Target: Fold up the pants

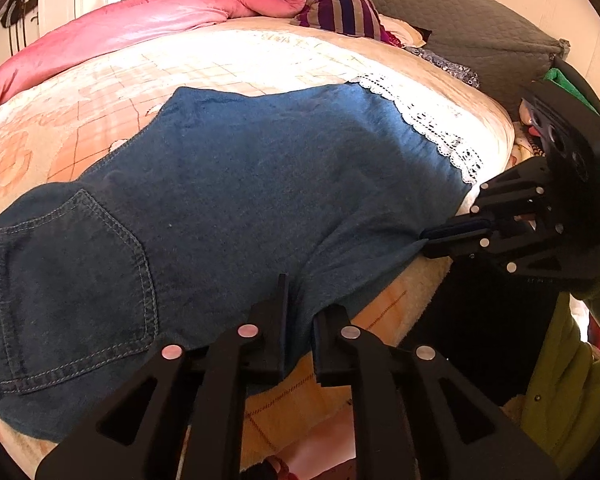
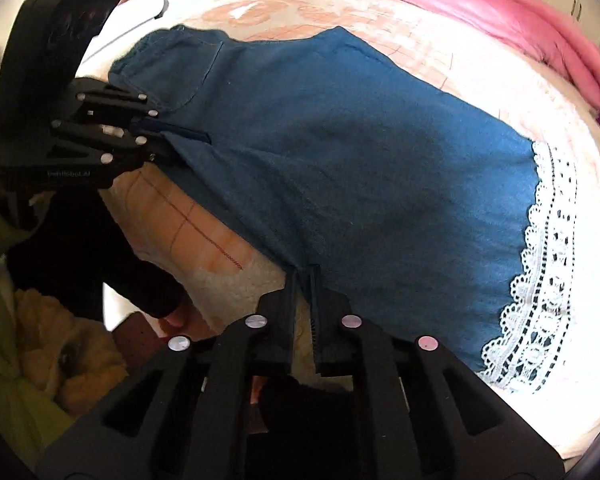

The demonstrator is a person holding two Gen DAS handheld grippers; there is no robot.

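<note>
Blue denim pants [image 1: 236, 184] with a white lace hem [image 1: 432, 128] lie flat across the bed, back pocket [image 1: 72, 288] at the left. My left gripper [image 1: 300, 308] is shut on the pants' near edge by the seat. My right gripper [image 2: 304, 280] is shut on the near edge closer to the lace hem [image 2: 540, 280]. The right gripper also shows in the left wrist view [image 1: 432, 240], pinching the cloth. The left gripper shows in the right wrist view [image 2: 168, 136], clamped on the pants [image 2: 360, 152] near the waist.
The bed has a peach checked blanket [image 1: 260, 60]. A pink duvet [image 1: 160, 16] lies bunched at the far side. A striped garment [image 1: 344, 8] and a grey pillow [image 1: 460, 20] sit at the head. The bed's near edge [image 2: 220, 264] drops off beside the person's green sleeve [image 1: 572, 380].
</note>
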